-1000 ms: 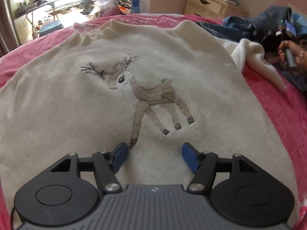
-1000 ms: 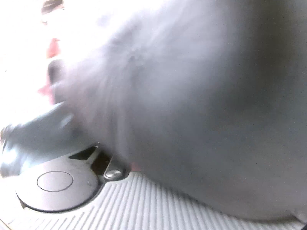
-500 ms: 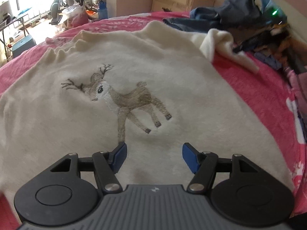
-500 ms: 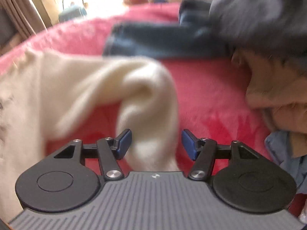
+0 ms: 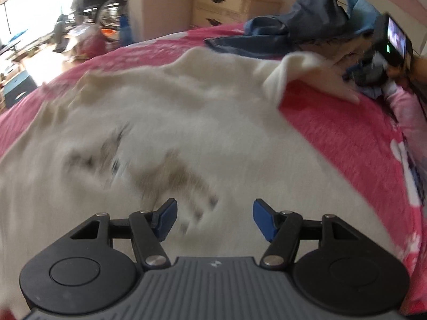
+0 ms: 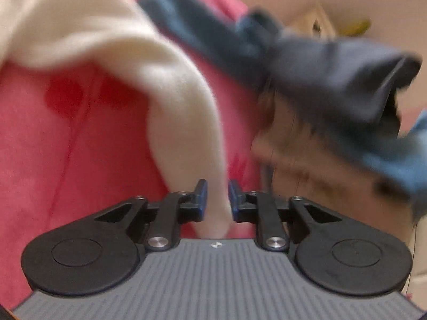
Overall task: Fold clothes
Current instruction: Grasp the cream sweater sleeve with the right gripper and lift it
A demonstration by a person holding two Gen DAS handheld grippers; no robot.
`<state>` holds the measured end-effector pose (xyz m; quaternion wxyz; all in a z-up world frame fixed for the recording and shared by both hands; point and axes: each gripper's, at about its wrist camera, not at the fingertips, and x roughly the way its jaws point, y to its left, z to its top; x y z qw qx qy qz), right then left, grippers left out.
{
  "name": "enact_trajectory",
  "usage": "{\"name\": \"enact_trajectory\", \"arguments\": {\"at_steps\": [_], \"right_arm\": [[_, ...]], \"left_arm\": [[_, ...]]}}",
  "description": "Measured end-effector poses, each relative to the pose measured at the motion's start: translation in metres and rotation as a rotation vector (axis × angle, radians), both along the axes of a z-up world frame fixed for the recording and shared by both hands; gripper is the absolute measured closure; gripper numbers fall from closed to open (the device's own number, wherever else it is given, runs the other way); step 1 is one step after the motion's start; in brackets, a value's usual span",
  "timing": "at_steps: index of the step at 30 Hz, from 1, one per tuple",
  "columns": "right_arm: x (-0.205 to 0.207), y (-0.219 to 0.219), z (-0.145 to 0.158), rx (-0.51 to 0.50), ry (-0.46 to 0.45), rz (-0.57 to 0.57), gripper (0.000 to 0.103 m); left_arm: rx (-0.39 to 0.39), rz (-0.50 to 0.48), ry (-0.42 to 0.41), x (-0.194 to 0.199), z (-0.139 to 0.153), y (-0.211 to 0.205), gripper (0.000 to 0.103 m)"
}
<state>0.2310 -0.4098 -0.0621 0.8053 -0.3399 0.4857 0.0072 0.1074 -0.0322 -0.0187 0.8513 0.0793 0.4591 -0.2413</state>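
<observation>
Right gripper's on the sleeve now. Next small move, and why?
Probably lift the cream sleeve and carry it across onto the sweater body. The right gripper is shut on the sleeve's end, while the left gripper hangs open over the deer print.

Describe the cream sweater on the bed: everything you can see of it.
The cream sweater looks soft and fuzzy, with a brown deer design on its chest, blurred here. It lies spread front-up on the pink bedspread, neckline away from the left gripper, which is open above its lower part. One sleeve is lifted off the bed, its end pinched in the nearly closed right gripper. Dark blue clothes lie piled beyond that sleeve.
</observation>
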Motion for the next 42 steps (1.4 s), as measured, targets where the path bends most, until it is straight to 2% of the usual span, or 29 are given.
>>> {"name": "enact_trajectory", "arguments": {"at_steps": [2,4,6,9,11,14,16,19,21,22,23,24,25,26,27,30,33,35,36,38,42], "right_arm": [[0.009,-0.006,0.019,0.136,-0.073,-0.063,0.081],[0.017,-0.011,0.038,0.299,-0.106,-0.04,0.076],[0.024,-0.015,0.057,0.463,-0.137,-0.011,0.06],[0.059,-0.018,0.056,0.509,-0.099,0.069,0.049],[0.078,-0.03,0.051,0.543,-0.015,0.08,0.049],[0.101,-0.055,0.032,0.656,0.087,-0.006,0.049],[0.105,-0.071,0.023,0.761,0.111,-0.062,0.049],[0.104,-0.075,0.01,0.81,0.153,-0.063,0.05],[0.097,-0.072,0.008,0.805,0.181,-0.02,0.054],[0.092,-0.072,0.011,0.82,0.198,0.003,0.058],[0.089,-0.072,0.012,0.83,0.213,0.021,0.066],[0.086,-0.071,0.014,0.826,0.219,0.037,0.074],[0.082,-0.071,0.017,0.82,0.226,0.057,0.079],[0.077,-0.068,0.02,0.801,0.222,0.085,0.089],[0.072,-0.063,0.024,0.76,0.188,0.114,0.093],[0.052,-0.041,0.047,0.645,0.034,0.207,0.096],[0.023,-0.014,0.081,0.539,-0.154,0.361,0.096],[-0.004,0.005,0.087,0.403,-0.192,0.503,0.096],[-0.017,0.011,0.082,0.333,-0.172,0.566,0.096],[-0.036,0.018,0.057,0.198,-0.075,0.629,0.095],[-0.051,0.007,-0.008,-0.011,0.138,0.605,0.093]], "left_arm": [[-0.016,-0.027,-0.053,0.022,0.009,-0.026,0.04],[-0.075,-0.05,-0.094,0.042,0.01,-0.053,0.041],[-0.159,-0.083,-0.088,0.063,0.002,-0.083,0.043],[-0.202,-0.108,-0.119,0.085,-0.014,-0.12,0.045],[-0.203,-0.122,-0.135,0.098,-0.023,-0.141,0.046],[-0.173,-0.176,-0.155,0.111,-0.032,-0.166,0.05],[-0.151,-0.215,-0.156,0.12,-0.037,-0.179,0.057],[-0.133,-0.238,-0.168,0.128,-0.042,-0.193,0.067],[-0.13,-0.233,-0.164,0.133,-0.046,-0.198,0.079],[-0.141,-0.225,-0.154,0.134,-0.047,-0.197,0.082],[-0.156,-0.217,-0.143,0.135,-0.049,-0.196,0.09],[-0.169,-0.21,-0.139,0.135,-0.05,-0.193,0.096],[-0.182,-0.203,-0.136,0.134,-0.05,-0.19,0.098],[-0.195,-0.201,-0.142,0.133,-0.049,-0.188,0.103],[-0.199,-0.195,-0.159,0.129,-0.048,-0.186,0.102],[-0.216,-0.16,-0.235,0.12,-0.036,-0.179,0.103],[-0.285,-0.11,-0.315,0.113,-0.013,-0.169,0.103],[-0.321,-0.111,-0.325,0.106,-0.006,-0.166,0.103],[-0.335,-0.122,-0.319,0.102,-0.005,-0.165,0.103],[-0.313,-0.161,-0.285,0.094,-0.012,-0.17,0.103],[-0.259,-0.233,-0.153,0.083,-0.038,-0.185,0.1]]}}
